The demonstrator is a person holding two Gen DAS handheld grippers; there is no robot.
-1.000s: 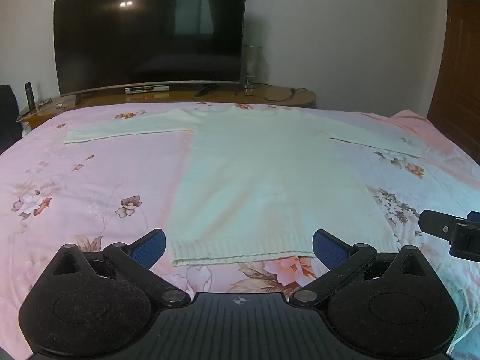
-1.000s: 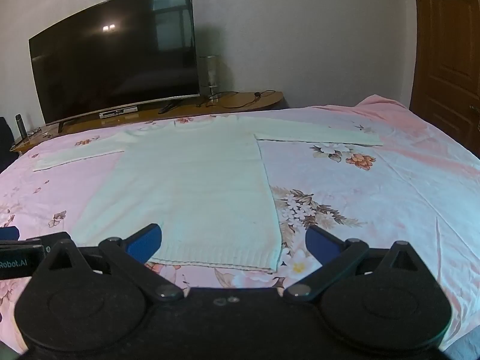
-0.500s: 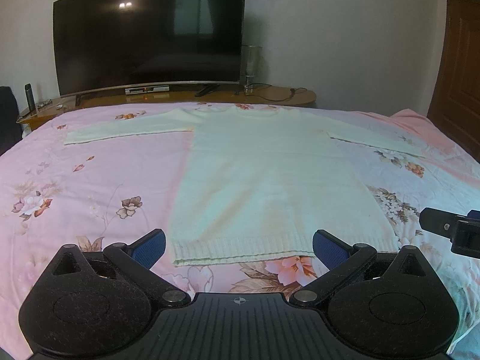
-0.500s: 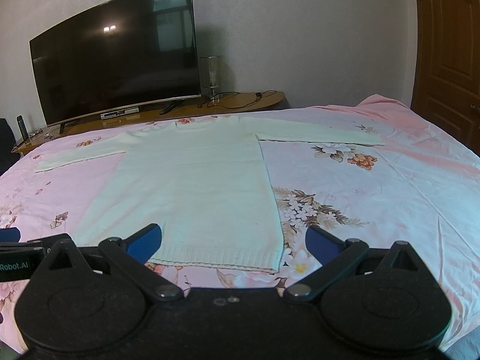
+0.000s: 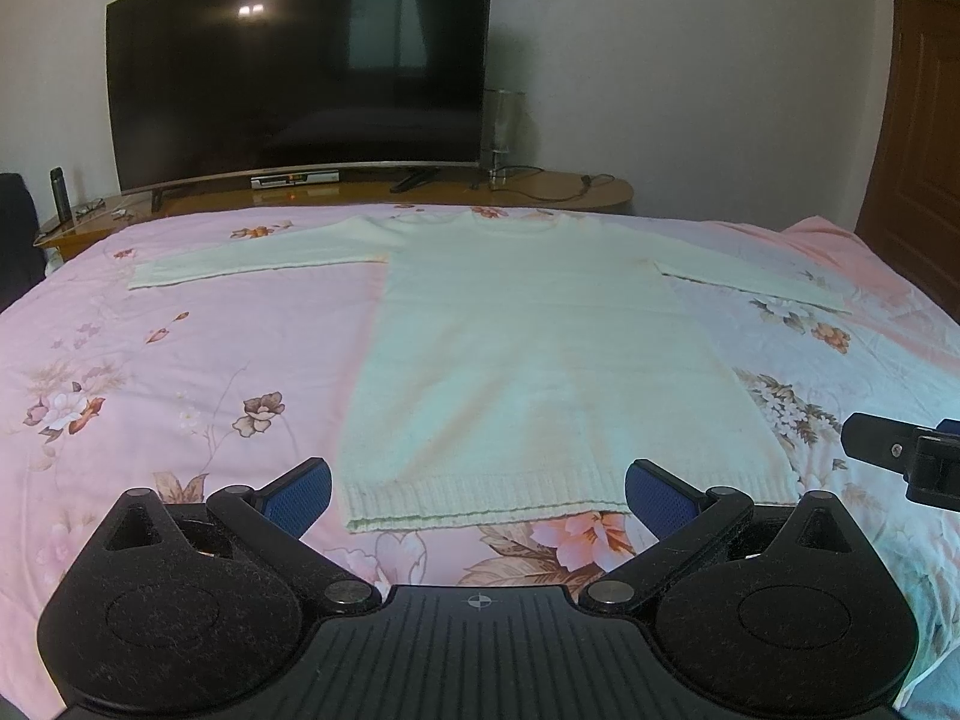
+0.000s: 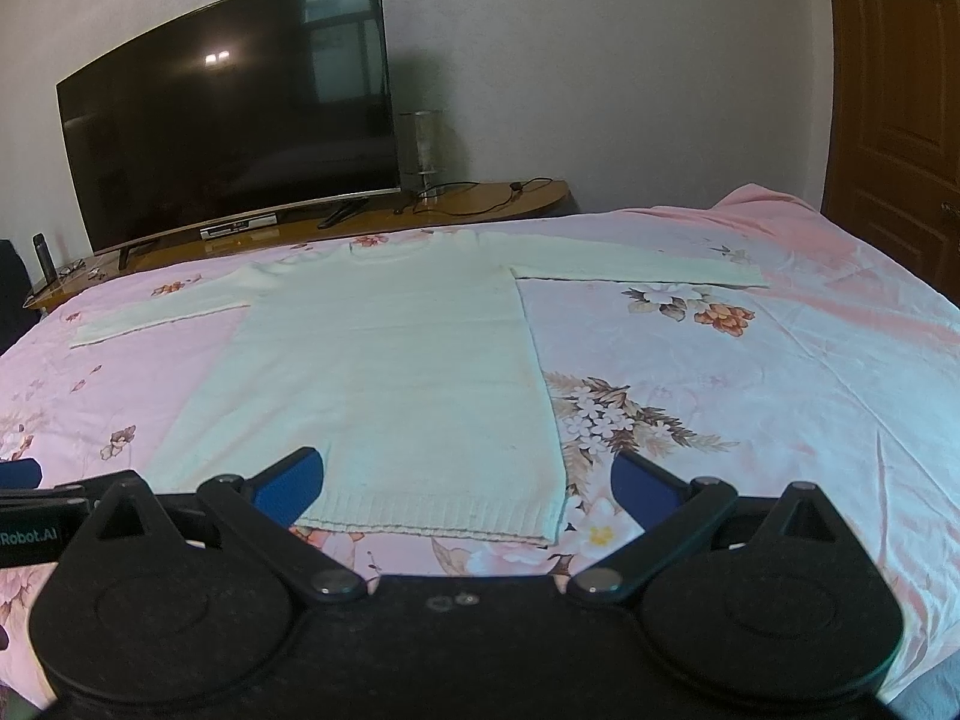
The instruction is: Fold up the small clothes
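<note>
A pale cream knitted sweater point(image 5: 540, 360) point(image 6: 384, 372) lies flat on the bed, both sleeves spread out to the sides, its ribbed hem nearest me. My left gripper point(image 5: 477, 495) hovers open just short of the hem, blue pads wide apart, nothing between them. My right gripper point(image 6: 468, 483) is open too, over the hem's right part, and holds nothing. The right gripper's tip point(image 5: 900, 456) shows at the right edge of the left wrist view. At the left edge of the right wrist view is part of the left gripper point(image 6: 30, 516).
The bed carries a pink floral sheet point(image 5: 150, 372) point(image 6: 780, 372). Behind it a wooden TV stand point(image 5: 540, 195) holds a large dark television point(image 5: 300, 72), a set-top box and a glass lamp point(image 6: 423, 150). A brown door point(image 6: 894, 90) stands at the right.
Both views have shifted very slightly; the sweater sits a touch closer to the grippers. Both grippers stay open and the sweater has not moved.
</note>
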